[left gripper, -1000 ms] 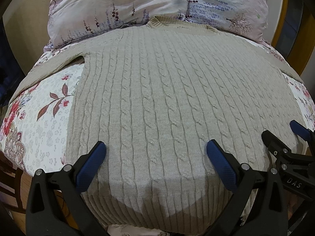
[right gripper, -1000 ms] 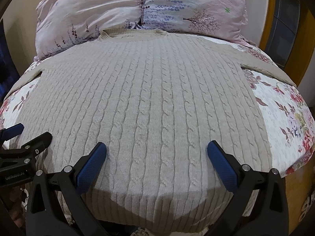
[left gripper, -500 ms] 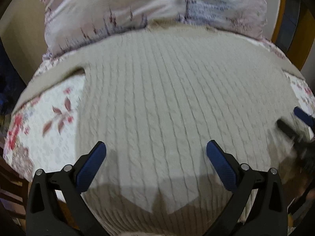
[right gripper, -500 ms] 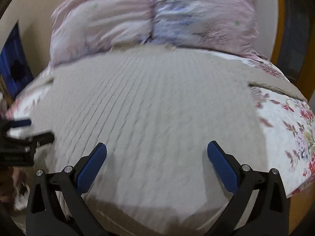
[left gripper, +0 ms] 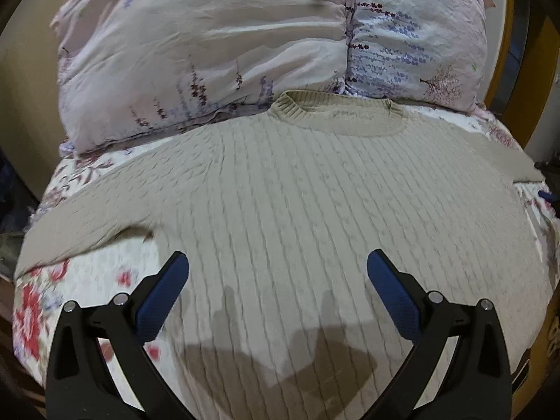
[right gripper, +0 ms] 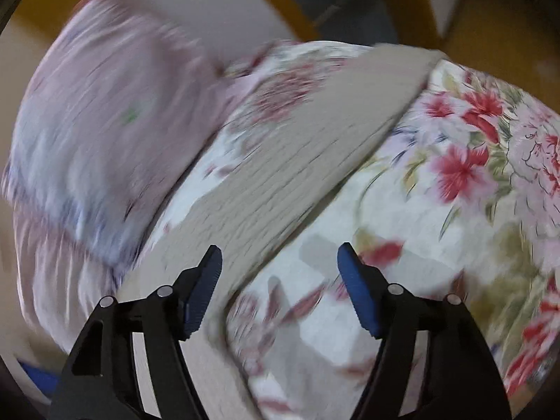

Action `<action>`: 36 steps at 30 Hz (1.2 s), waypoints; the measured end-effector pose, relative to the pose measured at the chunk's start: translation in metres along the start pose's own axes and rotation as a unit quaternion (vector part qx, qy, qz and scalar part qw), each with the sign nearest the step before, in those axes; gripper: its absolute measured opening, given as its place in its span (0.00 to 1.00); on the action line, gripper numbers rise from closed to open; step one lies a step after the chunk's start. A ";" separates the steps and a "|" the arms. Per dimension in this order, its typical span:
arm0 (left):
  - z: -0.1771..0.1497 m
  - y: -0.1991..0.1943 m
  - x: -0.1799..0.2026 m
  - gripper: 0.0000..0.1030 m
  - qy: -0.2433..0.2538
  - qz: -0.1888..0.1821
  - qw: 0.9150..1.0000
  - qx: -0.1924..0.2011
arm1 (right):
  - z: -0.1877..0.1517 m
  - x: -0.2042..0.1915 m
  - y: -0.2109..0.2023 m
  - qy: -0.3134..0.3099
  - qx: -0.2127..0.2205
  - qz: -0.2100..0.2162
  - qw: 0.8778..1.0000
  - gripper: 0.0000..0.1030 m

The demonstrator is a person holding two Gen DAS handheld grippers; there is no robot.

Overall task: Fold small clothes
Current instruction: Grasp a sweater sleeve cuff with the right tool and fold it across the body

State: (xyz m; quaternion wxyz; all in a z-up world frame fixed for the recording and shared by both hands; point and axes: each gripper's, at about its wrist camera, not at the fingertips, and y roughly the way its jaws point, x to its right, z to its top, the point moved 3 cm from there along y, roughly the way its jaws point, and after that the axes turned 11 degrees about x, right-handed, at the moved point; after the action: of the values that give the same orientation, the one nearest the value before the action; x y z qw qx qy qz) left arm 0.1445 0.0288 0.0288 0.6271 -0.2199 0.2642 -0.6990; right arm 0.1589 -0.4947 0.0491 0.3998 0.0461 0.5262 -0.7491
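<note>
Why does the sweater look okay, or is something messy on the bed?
Nothing stands out. The beige sweater lies flat and spread on the flowery bedsheet, collar toward the pillows, sleeves out to the sides. No rips or spills show.

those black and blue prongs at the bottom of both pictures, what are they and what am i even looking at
They are two hand-held claws, one in each of a person's hands, each with a wide-angle camera looking along its fingers. The left claw is open above a beige cable-knit sweater spread flat on a flowered bedsheet, pillows behind it. The right claw, its jaws closing, points at the sweater's sleeve but grips nothing; its picture is blurred.
</note>
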 end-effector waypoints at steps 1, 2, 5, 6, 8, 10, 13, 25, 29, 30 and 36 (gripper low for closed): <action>0.003 0.004 -0.002 0.98 -0.007 -0.007 1.000 -0.003 | 0.005 0.006 0.006 0.013 -0.003 -0.004 1.000 0.61; 0.006 0.010 -0.005 0.98 -0.016 -0.018 1.000 -0.006 | 0.008 0.009 0.009 0.022 -0.003 -0.007 1.000 0.60; 0.015 0.023 -0.010 0.98 -0.032 -0.027 0.999 -0.008 | 0.020 0.021 0.020 0.058 0.007 -0.012 0.998 0.54; 0.017 0.026 -0.011 0.98 -0.032 -0.025 0.999 -0.005 | 0.024 0.023 0.021 0.063 0.010 -0.013 0.998 0.50; 0.021 0.032 -0.012 0.98 -0.024 -0.015 1.000 0.004 | 0.031 0.028 0.024 0.074 0.021 -0.016 0.997 0.47; 0.024 0.037 -0.012 0.98 -0.011 0.000 1.000 0.015 | 0.041 0.034 0.026 0.085 0.033 -0.019 0.996 0.38; 0.025 0.046 -0.010 0.98 0.004 0.011 1.000 0.019 | 0.046 0.041 0.029 0.089 0.046 -0.020 0.995 0.29; 0.028 0.069 -0.028 0.98 -0.075 -0.056 0.996 0.011 | 0.047 -0.018 0.004 -0.067 0.128 -0.008 0.990 0.09; 0.030 0.069 -0.034 0.98 -0.098 -0.065 0.993 0.023 | 0.024 -0.083 -0.015 -0.144 0.131 0.064 0.979 0.09; 0.030 0.068 -0.035 0.98 -0.101 -0.066 0.992 0.026 | 0.009 -0.107 -0.021 -0.171 0.126 0.095 0.973 0.09; 0.033 0.060 -0.032 0.98 -0.101 -0.076 0.991 0.049 | -0.108 -0.204 -0.017 -0.289 0.008 0.223 0.931 0.08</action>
State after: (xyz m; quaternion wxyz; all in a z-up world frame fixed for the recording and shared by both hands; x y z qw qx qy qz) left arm 0.2150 0.0530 0.0155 0.6056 -0.2781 0.1469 -0.7310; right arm 0.2482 -0.2914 0.1140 0.6906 -0.0527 0.3579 -0.6262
